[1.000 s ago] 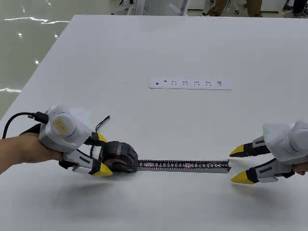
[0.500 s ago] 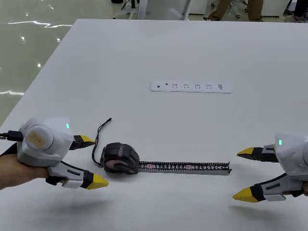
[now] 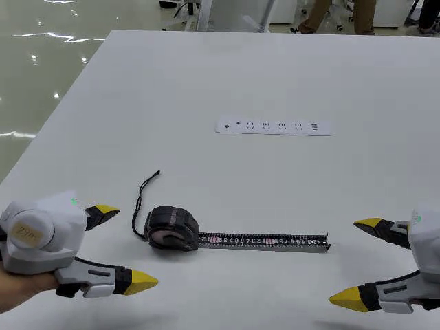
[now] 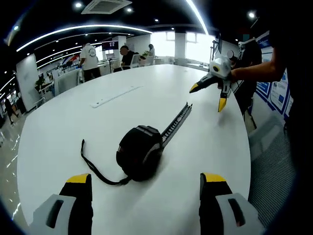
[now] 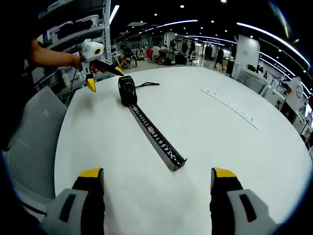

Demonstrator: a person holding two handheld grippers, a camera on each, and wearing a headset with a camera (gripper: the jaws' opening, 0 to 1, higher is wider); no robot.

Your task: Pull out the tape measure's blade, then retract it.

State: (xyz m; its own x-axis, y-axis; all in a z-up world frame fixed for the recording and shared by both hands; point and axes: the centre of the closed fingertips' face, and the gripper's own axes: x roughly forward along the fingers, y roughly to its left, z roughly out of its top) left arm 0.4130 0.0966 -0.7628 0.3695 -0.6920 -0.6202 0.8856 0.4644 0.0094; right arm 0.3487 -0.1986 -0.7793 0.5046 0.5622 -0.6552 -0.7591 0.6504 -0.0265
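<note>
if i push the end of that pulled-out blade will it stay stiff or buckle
The blade lies straight on the table, so it likely stays stiff under a light push, though so thin a strip may buckle. The rounded case may slide on the smooth top.

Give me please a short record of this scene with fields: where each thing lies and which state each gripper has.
tape measure case: black, lying on the white table, nothing holds it
blade: pulled out, flat on the table
left gripper: open, empty, beside the case, apart from it
right gripper: open, empty, past the blade's end, apart from it
power strip: white, farther back on the table
task stage: blade out, not yet retracted
</note>
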